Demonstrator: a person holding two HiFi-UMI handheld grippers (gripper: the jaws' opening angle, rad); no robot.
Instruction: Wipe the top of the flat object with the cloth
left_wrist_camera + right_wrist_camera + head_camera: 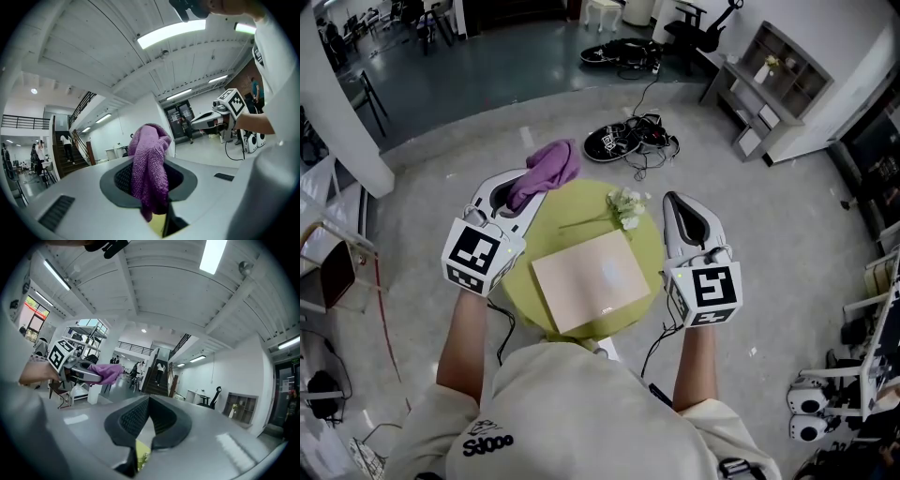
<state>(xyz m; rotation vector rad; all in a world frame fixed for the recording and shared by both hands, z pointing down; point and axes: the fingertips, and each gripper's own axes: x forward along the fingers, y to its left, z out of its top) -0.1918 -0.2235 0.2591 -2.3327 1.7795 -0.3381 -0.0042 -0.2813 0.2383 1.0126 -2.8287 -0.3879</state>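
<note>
A tan flat board (592,280) lies on a small round yellow-green table (648,246). My left gripper (523,194) is raised over the table's left rim and is shut on a purple cloth (548,166). In the left gripper view the cloth (149,169) hangs bunched between the jaws. My right gripper (677,204) is held beside the table's right rim, shut, with nothing in it (149,403). Both grippers point up and away from the board. The right gripper view shows the left gripper (78,371) with the cloth (110,373).
A sprig of white flowers (623,209) lies at the table's back edge. Black cables and gear (630,141) lie on the floor beyond. A shelf unit (769,86) stands at back right, a white pillar (342,122) and a chair (333,272) at left.
</note>
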